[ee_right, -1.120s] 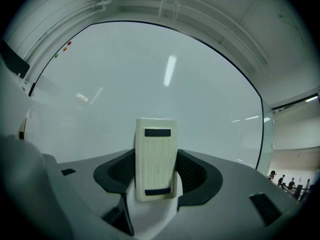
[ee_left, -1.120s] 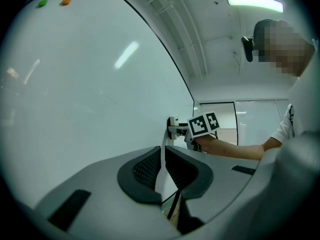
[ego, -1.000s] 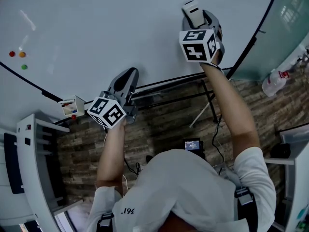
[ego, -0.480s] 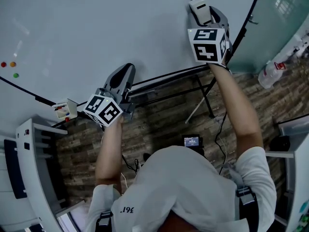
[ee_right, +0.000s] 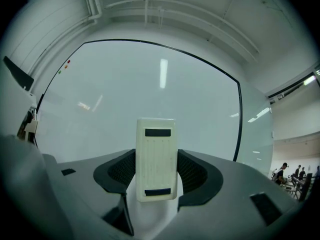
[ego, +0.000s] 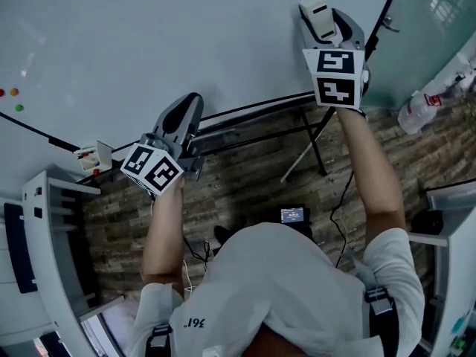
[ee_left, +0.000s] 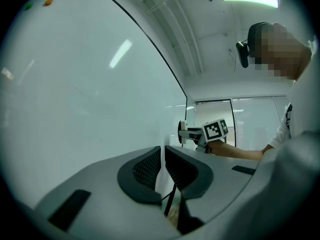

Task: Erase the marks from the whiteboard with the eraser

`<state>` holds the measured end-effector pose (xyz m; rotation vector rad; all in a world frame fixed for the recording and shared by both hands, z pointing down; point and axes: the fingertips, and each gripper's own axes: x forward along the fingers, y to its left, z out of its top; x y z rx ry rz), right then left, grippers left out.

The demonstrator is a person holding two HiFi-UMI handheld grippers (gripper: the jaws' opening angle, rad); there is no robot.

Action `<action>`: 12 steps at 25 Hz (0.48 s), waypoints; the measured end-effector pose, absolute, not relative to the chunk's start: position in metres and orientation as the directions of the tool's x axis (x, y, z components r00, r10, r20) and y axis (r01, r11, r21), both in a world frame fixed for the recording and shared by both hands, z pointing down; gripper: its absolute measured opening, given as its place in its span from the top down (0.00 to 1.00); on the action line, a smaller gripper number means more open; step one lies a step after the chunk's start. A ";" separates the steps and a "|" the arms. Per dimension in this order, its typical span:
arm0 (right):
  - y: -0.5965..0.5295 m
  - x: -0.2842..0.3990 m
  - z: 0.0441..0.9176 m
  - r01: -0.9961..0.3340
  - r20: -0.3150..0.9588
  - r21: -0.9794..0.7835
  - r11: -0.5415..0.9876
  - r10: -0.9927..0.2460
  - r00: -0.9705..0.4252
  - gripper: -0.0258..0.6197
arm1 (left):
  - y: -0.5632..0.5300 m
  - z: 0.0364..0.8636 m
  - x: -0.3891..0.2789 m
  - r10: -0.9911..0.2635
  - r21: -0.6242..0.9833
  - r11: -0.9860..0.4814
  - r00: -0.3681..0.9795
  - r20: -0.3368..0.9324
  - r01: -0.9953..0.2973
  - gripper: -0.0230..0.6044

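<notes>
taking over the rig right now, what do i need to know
Right gripper: shut on the eraser, raised to the whiteboard's right side, near its frame. Contact with the surface can't be confirmed.
Left gripper: shut, empty, low by the board's bottom edge.
Done: no marks show on the board in any view, only three coloured dots at its far left.
Left: look closely for faint marks and wipe any you find.

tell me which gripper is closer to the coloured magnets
Left. The left gripper is right of and below the coloured magnets; the right gripper, clamping the eraser, is farther right.
</notes>
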<state>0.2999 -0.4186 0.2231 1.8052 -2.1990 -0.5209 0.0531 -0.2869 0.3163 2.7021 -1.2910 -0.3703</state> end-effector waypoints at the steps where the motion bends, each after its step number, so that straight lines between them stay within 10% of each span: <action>1: -0.416 0.302 0.224 -0.890 -0.034 0.422 0.174 -0.978 -0.207 0.55 | -0.284 0.318 0.053 -0.783 0.219 -0.622 0.600 -0.163 -0.752 0.91; 12: -0.366 0.282 0.246 -0.897 -0.030 0.382 0.221 -0.967 -0.251 0.55 | -0.242 0.332 0.020 -0.803 0.248 -0.596 0.571 -0.171 -0.763 0.91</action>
